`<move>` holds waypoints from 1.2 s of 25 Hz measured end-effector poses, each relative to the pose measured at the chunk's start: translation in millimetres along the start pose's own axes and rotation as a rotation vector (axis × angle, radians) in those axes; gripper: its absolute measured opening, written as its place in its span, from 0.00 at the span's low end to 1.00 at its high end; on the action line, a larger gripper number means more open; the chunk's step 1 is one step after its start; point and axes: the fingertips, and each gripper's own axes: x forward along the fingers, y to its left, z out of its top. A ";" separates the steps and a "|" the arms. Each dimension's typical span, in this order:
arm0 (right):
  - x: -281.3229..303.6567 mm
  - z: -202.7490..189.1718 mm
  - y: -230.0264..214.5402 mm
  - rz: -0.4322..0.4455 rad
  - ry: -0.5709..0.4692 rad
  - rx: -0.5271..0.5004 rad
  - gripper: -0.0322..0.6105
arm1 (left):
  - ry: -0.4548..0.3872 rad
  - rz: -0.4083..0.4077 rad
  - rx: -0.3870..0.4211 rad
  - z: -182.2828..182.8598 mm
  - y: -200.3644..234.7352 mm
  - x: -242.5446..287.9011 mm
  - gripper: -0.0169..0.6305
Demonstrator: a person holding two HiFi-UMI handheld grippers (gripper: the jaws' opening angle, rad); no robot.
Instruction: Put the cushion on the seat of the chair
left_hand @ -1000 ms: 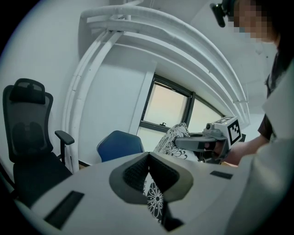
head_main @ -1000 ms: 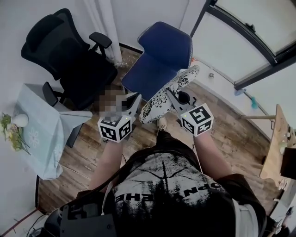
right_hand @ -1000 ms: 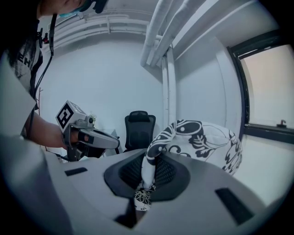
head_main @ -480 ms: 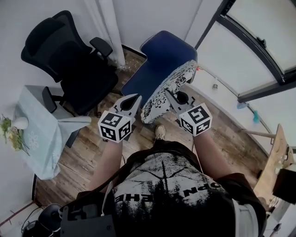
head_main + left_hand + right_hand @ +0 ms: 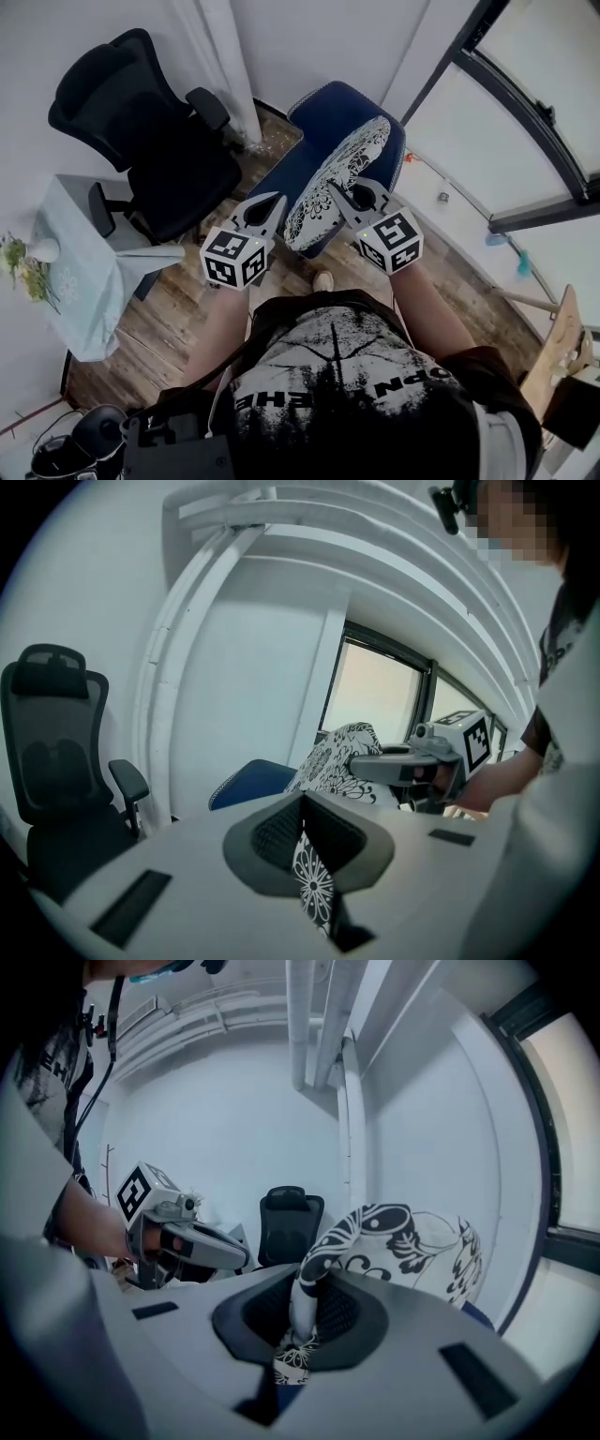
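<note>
I hold a white cushion with a black floral print (image 5: 333,185) in the air between both grippers, tilted up over the front of the blue chair's seat (image 5: 292,161). My left gripper (image 5: 274,202) is shut on the cushion's near left edge; a strip of its cloth (image 5: 311,883) shows between the jaws. My right gripper (image 5: 339,193) is shut on the near right edge, cloth (image 5: 302,1321) pinched in the jaws, the cushion (image 5: 403,1246) bulging beyond. The blue chair's backrest (image 5: 356,108) stands against the wall.
A black office chair (image 5: 150,141) stands left of the blue one. A small table with a pale cloth (image 5: 80,272) and a vase (image 5: 37,248) is at the far left. A window frame (image 5: 525,122) runs along the right, and the floor is wood (image 5: 169,319).
Both grippers have carried the cushion forward toward the blue chair; it now hangs over the seat's front instead of short of it. Both grips are unchanged.
</note>
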 end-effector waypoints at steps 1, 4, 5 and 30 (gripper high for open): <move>2.3 -0.3 -3.3 0.008 0.000 0.000 0.09 | -0.002 0.006 0.000 1.9 1.7 3.8 0.05; 9.4 -1.0 -12.9 0.029 0.000 -0.005 0.09 | -0.005 0.023 0.002 6.6 7.3 12.9 0.05; 11.8 -1.4 -16.4 0.034 0.000 -0.001 0.09 | -0.003 0.028 0.001 7.1 9.2 15.4 0.05; 98.7 -9.8 -41.8 -0.184 0.072 0.100 0.09 | 0.089 -0.157 0.016 17.8 114.9 42.9 0.05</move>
